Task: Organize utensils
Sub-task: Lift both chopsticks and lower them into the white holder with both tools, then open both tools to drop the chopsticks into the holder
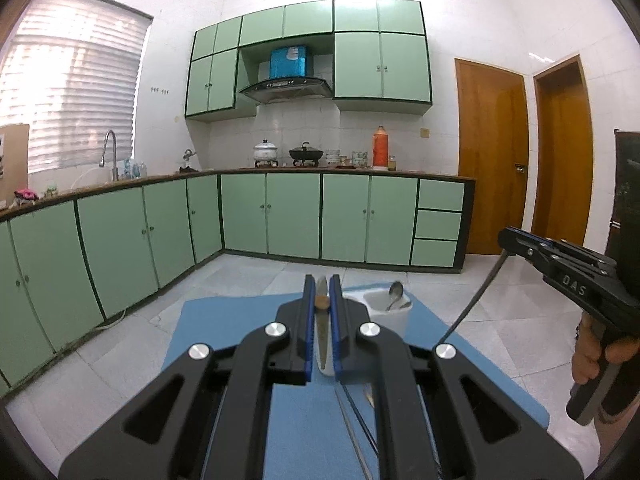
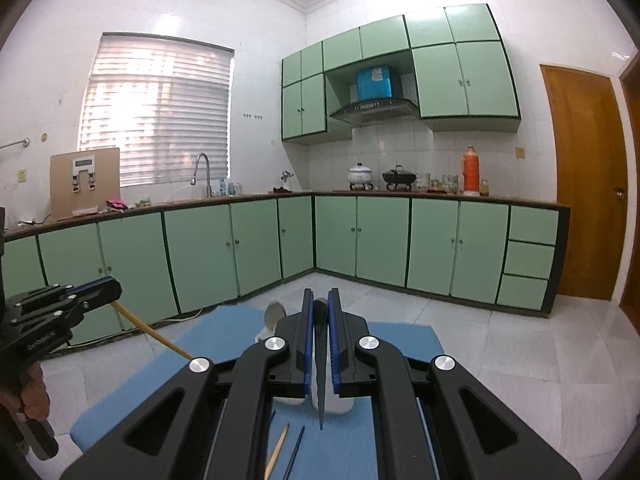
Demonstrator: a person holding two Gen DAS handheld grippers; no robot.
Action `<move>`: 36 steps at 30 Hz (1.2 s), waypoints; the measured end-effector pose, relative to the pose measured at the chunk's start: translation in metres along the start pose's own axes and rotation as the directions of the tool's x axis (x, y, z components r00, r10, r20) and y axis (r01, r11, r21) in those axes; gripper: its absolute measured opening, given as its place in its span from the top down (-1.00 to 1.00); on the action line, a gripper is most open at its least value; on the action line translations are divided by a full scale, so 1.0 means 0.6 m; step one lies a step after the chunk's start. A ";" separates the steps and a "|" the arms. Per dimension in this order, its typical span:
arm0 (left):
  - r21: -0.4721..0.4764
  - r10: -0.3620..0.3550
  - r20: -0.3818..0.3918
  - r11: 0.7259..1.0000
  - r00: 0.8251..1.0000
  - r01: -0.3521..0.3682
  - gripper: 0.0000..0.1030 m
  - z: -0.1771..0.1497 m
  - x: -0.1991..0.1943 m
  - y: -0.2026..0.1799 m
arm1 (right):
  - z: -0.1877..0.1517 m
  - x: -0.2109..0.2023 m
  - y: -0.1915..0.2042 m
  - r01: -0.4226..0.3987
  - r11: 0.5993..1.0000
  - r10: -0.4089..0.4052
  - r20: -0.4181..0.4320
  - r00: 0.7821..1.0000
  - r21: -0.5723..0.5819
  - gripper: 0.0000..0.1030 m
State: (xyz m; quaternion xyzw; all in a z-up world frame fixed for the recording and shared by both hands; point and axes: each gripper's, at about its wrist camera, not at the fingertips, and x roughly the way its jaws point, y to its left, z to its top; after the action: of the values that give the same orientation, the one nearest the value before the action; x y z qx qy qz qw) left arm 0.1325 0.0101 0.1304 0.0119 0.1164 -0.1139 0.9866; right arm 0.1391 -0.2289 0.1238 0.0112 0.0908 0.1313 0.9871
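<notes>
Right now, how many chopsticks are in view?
4, maybe more hidden. A wooden one is held in the left gripper, a dark one in the right gripper, and two lie on the blue mat: wooden, dark.

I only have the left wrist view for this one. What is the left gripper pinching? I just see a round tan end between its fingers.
Observer: The right wrist view shows the left gripper shut on a long tan chopstick that slants down from its fingers.
Operator: And the dark rod in the right gripper?
Observer: The right gripper is shut on a dark chopstick that tapers to a point below the fingers.
Operator: What are the blurred sticks lying on the mat?
Observer: A loose tan chopstick and a loose dark chopstick lie side by side on the blue mat.
</notes>
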 end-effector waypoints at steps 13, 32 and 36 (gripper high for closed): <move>0.002 -0.064 0.062 0.998 0.996 0.064 0.88 0.132 0.018 -0.012 | 0.122 0.042 -0.010 -0.014 1.000 0.014 0.037 0.999 -0.009 0.86; -0.012 -0.087 -0.163 0.996 0.983 0.087 0.88 0.130 0.259 -0.008 | 0.116 0.237 -0.044 0.001 1.000 0.001 -0.084 0.996 0.024 0.87; -0.025 -0.098 -0.192 0.995 0.976 0.095 0.88 0.115 0.293 -0.004 | 0.095 0.265 -0.048 0.000 1.000 0.003 -0.117 0.993 0.031 0.86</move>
State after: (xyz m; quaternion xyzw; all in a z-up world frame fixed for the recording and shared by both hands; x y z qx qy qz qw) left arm 0.3142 -0.0347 0.1566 0.0096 0.2128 -0.1591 0.9640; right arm 0.3079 -0.2150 0.1504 0.0187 0.1504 0.1312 0.9797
